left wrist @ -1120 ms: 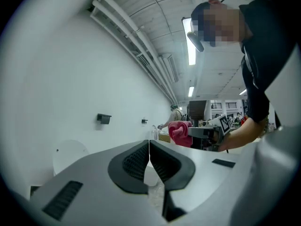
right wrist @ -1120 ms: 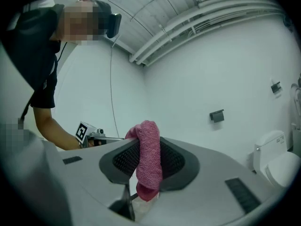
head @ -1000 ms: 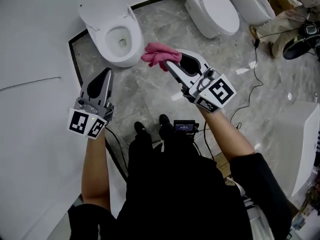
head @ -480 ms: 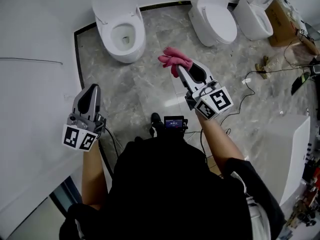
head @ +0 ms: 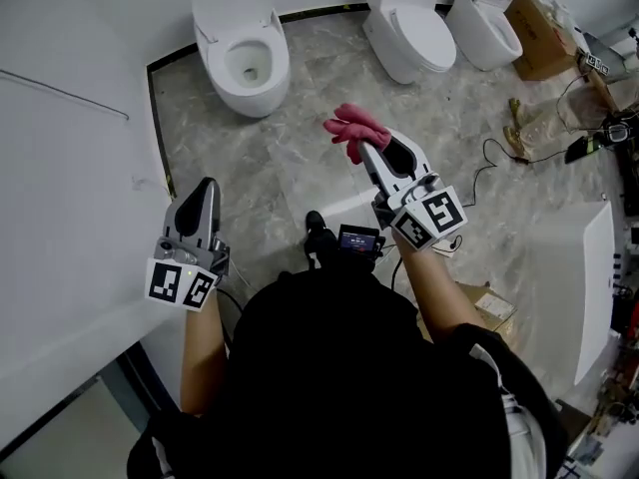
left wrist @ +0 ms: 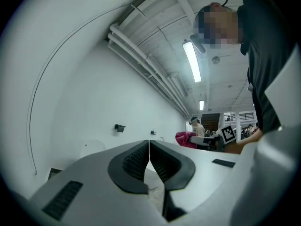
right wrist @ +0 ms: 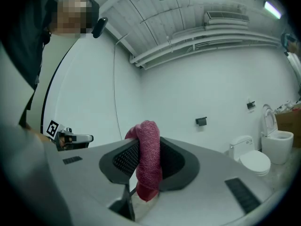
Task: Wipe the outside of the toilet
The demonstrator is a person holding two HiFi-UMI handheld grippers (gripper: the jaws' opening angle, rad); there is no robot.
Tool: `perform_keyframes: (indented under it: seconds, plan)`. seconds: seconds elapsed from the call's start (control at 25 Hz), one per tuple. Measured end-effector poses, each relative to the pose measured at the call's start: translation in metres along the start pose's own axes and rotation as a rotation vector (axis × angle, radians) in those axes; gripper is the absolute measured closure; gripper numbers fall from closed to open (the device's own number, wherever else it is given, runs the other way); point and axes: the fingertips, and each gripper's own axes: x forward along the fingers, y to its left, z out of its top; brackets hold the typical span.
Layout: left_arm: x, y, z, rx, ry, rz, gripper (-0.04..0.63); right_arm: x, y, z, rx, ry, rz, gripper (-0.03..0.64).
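Note:
A white toilet (head: 245,53) with its seat open stands at the top left of the grey marble floor. My right gripper (head: 361,148) is shut on a pink cloth (head: 352,128) and hangs in the air over the floor, well short of that toilet. In the right gripper view the pink cloth (right wrist: 148,157) is folded over and pinched between the dark pads. My left gripper (head: 208,188) is shut with nothing in it, down at the left beside the white wall. The left gripper view has its pads (left wrist: 136,161) closed together, and the pink cloth (left wrist: 185,138) shows far off.
Two more white toilets (head: 409,28) (head: 484,13) stand at the top, with a cardboard box (head: 539,23) beside them. Cables (head: 499,158) trail over the floor at the right. A large white fixture (head: 589,287) lies at the right edge. The white wall (head: 70,168) runs along the left.
The toilets have drawn further up and away in the head view. Both grippers sit lower and farther from the open toilet. The right gripper still holds the cloth.

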Motion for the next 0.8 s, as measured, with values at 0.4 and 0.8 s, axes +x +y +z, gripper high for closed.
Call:
perform_keyframes:
  seconds: [0.4, 0.8]
  plan:
    - [-0.083, -0.067, -0.028, 0.047, 0.03, -0.1, 0.575, -0.102, 0.078, -0.033, 0.002, 0.028, -0.051, 0.496]
    - [-0.074, -0.061, -0.035, 0.072, 0.061, 0.115, 0.575, -0.1, 0.07, -0.048, -0.065, 0.088, -0.083, 0.497]
